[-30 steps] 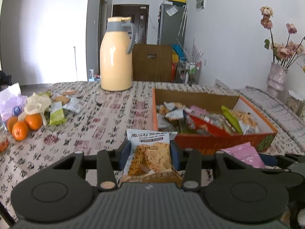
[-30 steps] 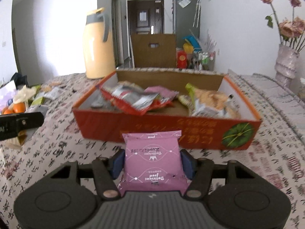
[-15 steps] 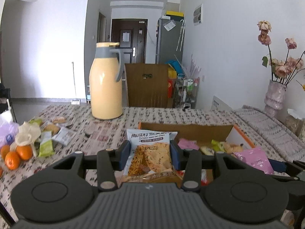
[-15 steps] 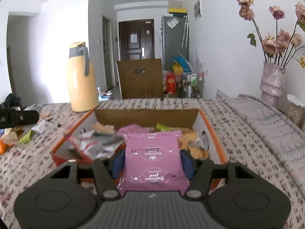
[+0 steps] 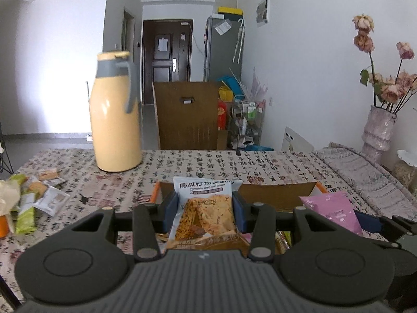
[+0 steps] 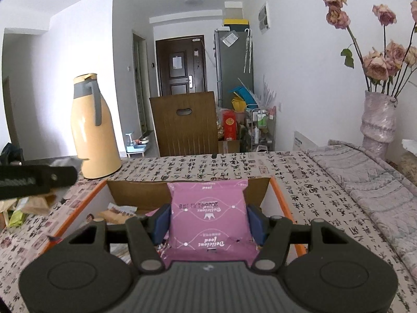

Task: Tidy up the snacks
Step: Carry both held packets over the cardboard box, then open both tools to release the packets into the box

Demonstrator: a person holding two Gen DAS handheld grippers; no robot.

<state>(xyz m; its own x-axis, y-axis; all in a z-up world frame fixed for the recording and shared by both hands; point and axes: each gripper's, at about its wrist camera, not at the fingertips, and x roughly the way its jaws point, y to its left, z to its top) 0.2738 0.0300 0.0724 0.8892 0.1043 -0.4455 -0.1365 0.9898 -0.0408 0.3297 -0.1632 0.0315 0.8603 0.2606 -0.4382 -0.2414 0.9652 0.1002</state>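
My left gripper (image 5: 206,208) is shut on a white oat-crisp snack packet (image 5: 206,208) and holds it above the orange cardboard box (image 5: 276,193). My right gripper (image 6: 208,219) is shut on a pink snack packet (image 6: 208,219), which also shows in the left wrist view (image 5: 331,211), over the same box (image 6: 130,193). Several snack packets (image 6: 117,212) lie inside the box. Loose snack packets (image 5: 39,195) lie on the table at the left.
A yellow thermos jug (image 5: 114,120) stands on the patterned tablecloth (image 5: 234,164) behind the box. A vase of dried roses (image 6: 378,122) stands at the right. A wooden chair (image 5: 187,114) is behind the table. An orange (image 5: 2,225) shows at the left edge.
Both grippers have risen and moved forward over the box, each still holding its packet. The box now sits lower and closer in both views.
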